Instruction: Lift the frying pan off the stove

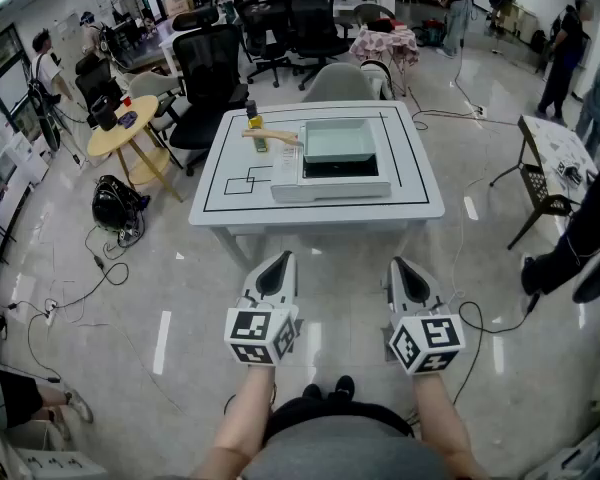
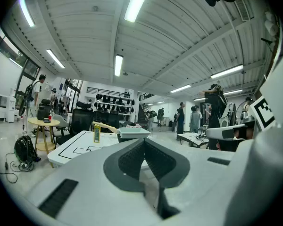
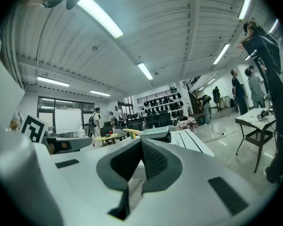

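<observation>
Seated at the middle of the white, black-lined table (image 1: 320, 215): one square, pale-green frying pan (image 1: 338, 140) atop one flat white stove (image 1: 330, 189). Pointing toward the table's left side: a single straight wooden handle (image 1: 270, 137), with one small yellow bottle (image 1: 251, 119) just beyond it. Probably rigid and fairly weighty, front-heavy once raised by the handle, so likely to dip. Best taken on the wood close to the pan's wall, less slippery than the smooth rim. Well short of the table's near edge: two grippers, left gripper (image 1: 277, 268) and right gripper (image 1: 408, 268), each with jaws pressed together on nothing. Not yet lifted.
</observation>
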### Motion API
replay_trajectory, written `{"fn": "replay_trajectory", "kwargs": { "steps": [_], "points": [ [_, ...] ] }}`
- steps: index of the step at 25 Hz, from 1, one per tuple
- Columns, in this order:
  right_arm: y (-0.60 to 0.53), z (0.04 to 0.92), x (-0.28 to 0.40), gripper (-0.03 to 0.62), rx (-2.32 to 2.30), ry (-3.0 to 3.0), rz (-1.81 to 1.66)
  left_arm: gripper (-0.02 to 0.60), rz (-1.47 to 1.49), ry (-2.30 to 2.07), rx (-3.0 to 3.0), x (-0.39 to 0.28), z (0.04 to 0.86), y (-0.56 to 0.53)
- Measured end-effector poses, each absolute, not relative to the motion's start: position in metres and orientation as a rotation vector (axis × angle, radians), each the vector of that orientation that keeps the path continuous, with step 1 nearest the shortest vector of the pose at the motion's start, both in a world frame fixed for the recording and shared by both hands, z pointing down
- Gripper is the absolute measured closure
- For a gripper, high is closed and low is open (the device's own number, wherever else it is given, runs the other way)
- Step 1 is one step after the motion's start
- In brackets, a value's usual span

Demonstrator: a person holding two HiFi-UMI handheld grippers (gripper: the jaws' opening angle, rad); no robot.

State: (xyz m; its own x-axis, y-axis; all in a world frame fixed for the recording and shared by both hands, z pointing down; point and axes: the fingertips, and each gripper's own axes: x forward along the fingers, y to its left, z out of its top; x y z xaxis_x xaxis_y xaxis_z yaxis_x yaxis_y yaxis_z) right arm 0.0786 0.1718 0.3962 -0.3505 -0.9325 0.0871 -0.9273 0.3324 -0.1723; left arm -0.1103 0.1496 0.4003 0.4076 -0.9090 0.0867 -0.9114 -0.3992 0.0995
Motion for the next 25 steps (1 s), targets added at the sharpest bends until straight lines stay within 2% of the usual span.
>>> {"fn": "replay_trajectory", "kwargs": {
  "steps": [19,22,25],
  "points": [
    [0.162,0.395,0.096,0.591,-1.689,2.534,-0.347,0.575,0.016,-1.647,2.502,-0.095,0.4,0.144],
    [0.16,0.393,0.099,0.554,-1.671,2.529,-0.356,0.574,0.019,-1.634,2.508,-0.092,0.4,0.142],
    [0.159,0.391,0.101,0.545,-1.656,2.526,-0.372,0.561,0.035,-1.629,2.502,-0.09,0.402,0.141]
  ]
}}
